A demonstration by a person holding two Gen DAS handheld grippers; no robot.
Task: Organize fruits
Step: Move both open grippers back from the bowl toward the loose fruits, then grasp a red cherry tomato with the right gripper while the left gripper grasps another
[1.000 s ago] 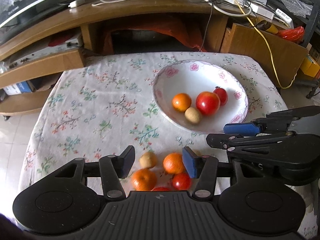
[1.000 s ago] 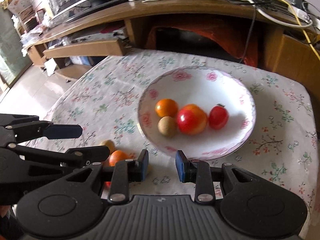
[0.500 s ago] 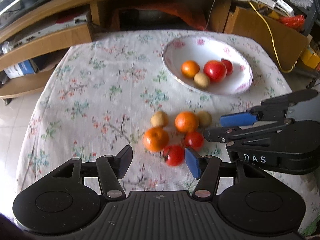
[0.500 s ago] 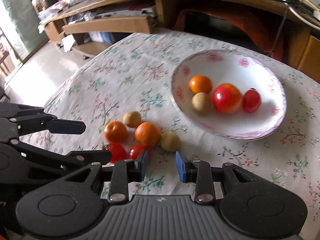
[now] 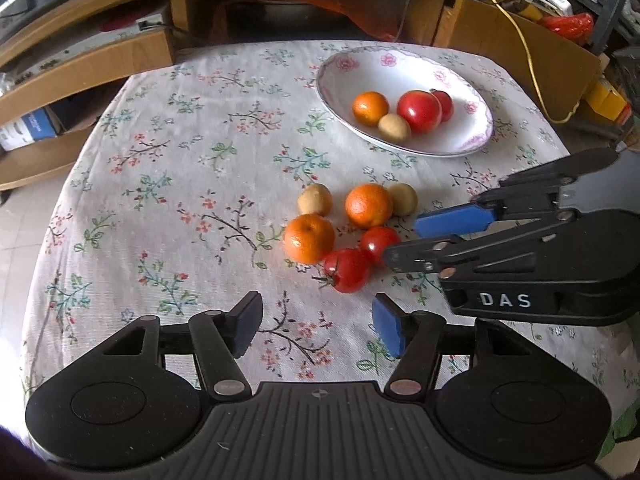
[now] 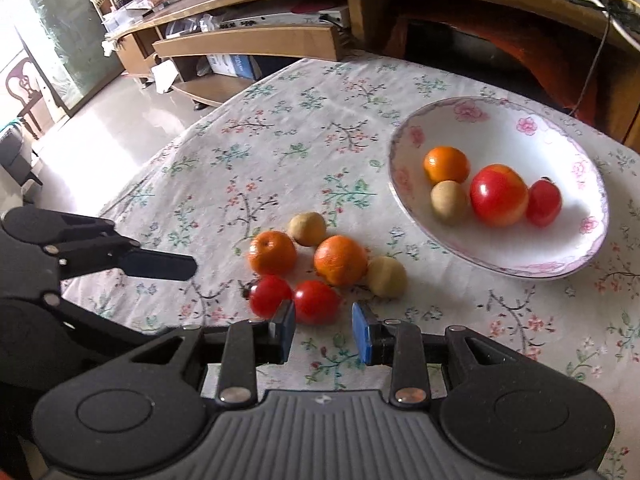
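Your left gripper and right gripper are matte black plastic, each with a ribbed grey-black base, two round discs, silver pivot screws and blue fingertip pads. At the right of the left-wrist frame, white letters "DAS" mark the right gripper's side.

"DAS" in white on right claw body

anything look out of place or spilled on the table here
Nothing is spilled or damaged. The only untidy thing: six fruits lie loose in a cluster on the tablecloth beside the bowl, which already holds four others.
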